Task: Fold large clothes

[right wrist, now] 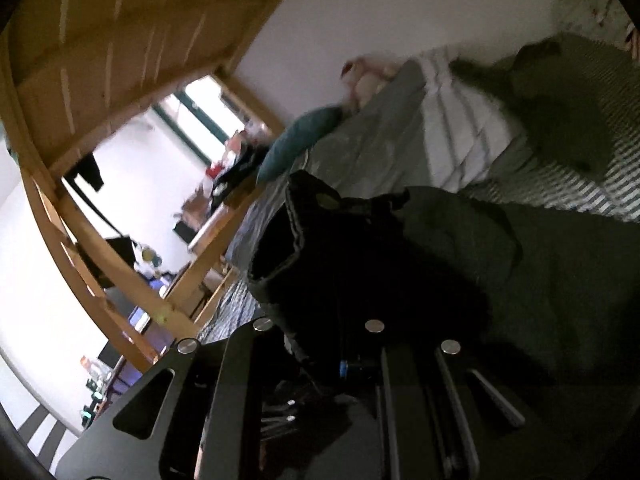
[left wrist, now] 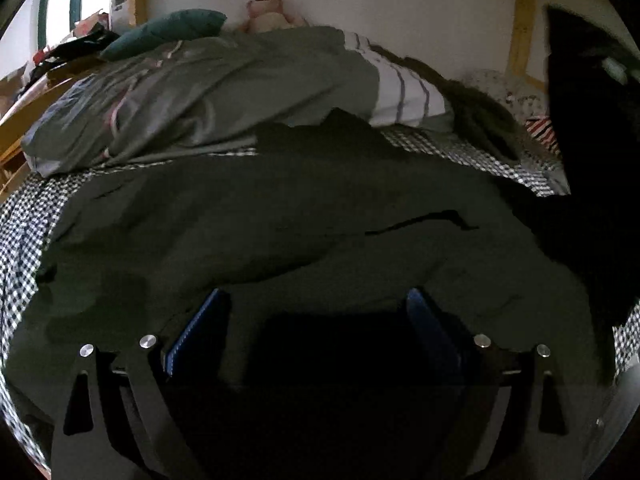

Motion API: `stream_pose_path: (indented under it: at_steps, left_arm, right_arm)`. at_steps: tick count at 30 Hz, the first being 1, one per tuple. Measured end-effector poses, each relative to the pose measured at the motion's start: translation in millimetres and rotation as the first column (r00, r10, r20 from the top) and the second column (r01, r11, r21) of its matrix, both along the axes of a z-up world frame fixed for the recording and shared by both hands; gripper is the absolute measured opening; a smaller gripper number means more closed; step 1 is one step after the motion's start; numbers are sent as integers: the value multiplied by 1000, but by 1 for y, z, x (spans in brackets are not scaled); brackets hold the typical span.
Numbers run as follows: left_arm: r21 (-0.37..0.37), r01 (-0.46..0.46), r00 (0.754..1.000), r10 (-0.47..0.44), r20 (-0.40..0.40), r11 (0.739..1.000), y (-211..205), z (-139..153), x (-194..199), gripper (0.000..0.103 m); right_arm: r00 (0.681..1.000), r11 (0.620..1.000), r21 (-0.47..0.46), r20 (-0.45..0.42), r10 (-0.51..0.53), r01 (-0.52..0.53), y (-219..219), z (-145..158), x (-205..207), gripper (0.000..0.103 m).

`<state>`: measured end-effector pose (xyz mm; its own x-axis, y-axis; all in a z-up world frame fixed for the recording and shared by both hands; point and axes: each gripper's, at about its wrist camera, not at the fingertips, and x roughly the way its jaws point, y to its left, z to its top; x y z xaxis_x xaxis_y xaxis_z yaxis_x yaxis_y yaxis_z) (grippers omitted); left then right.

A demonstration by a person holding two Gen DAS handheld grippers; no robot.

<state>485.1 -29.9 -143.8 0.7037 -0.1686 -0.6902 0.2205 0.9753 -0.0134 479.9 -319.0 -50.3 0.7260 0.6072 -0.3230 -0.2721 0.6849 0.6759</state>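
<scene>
Dark garment (left wrist: 280,216) lies spread on checkered bed sheet (left wrist: 24,216) right under/ahead of left gripper (left wrist: 316,300), jaws wide apart, while right gripper (right wrist: 320,344) pinches a bunched-up fold.

Bed w/ checked sheet (left wrist: 24,216). Grey duvet (left wrist: 192,96) heaped at far side, striped white pillow (left wrist: 404,92) beside it. Teal cushion (left wrist: 168,30) and pink soft toy (left wrist: 266,14) against white wall (left wrist: 400,4). Wood bed frame (right wrist: 80,40) overhead. Window (right wrist: 200,112) beyond; cluttered desk (right wrist: 132,320) below it, blurred.
</scene>
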Motion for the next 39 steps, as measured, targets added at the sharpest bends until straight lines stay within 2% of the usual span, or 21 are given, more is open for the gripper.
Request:
stream_pose_path:
  at_steps: [5,8,9,11,14,17,19,23,27,29,30,31,34,36,37,39]
  left_arm:
    - [92,-64,995,57,79,994,40,8,-13,91]
    - [109,-123,990,114,83,986,70,7,-12,91]
    - [102,-133,989,126,71,986,80,5,-11,91]
    - [38,-123,991,121,51,992,100,3,-9,91]
    - [-12,-124,989,125,79,992,117,7,-18,91]
    - [19,-149,981,146,124,989,126,12,-25,91]
    - [25,-167,978,163,128,986,136,17,-27,91]
    - [28,-230,965,224,137,973,167,28,-31,91]
    - [-63,-297,941,304,149,953,200,44,-32,91]
    - [-161,-320,930,342,137,934,212,53,-33,91]
    - [-199,-325,925,355,135,924,216,57,-33,91]
    - [-245,-332,918,371,138,911,219,64,-35,91]
    - [-316,-339,900,404,166,886,219,85,-46,92]
    - [-341,-326,895,404,188,882,217,106,-50,95]
    - [-350,-314,898,396,193,883,213,112,-52,96]
    - [-376,-250,924,336,184,892,198,125,-47,96]
  right_arm:
    - [998,997,-34,-27,65,-66,62,-13,15,13]
    - [992,991,-50,-29,119,-120,108,-14,26,13]
    - [991,990,-55,-31,130,-132,119,-14,29,13]
    - [985,984,-66,-41,166,-168,154,-18,38,13]
    - [975,971,-94,-67,213,-219,203,-31,50,13]
    - [962,958,-114,-106,250,-261,250,-51,60,13]
    - [956,951,-137,-134,261,-279,271,-64,64,13]
    - [947,943,-160,-186,262,-292,298,-91,74,13]
    - [944,929,-221,-219,248,-296,312,-109,73,17]
    - [945,916,-267,-215,248,-301,321,-110,68,33]
    - [939,907,-269,-203,276,-325,327,-107,64,64]
    - [926,891,-261,-176,335,-372,336,-99,58,100]
    - [923,875,-298,-79,375,-381,344,-69,36,100]
    - [928,892,-270,-17,373,-364,324,-48,27,100]
    - [937,905,-262,8,349,-335,309,-37,24,100]
    - [963,938,-255,64,260,-236,266,-13,17,100]
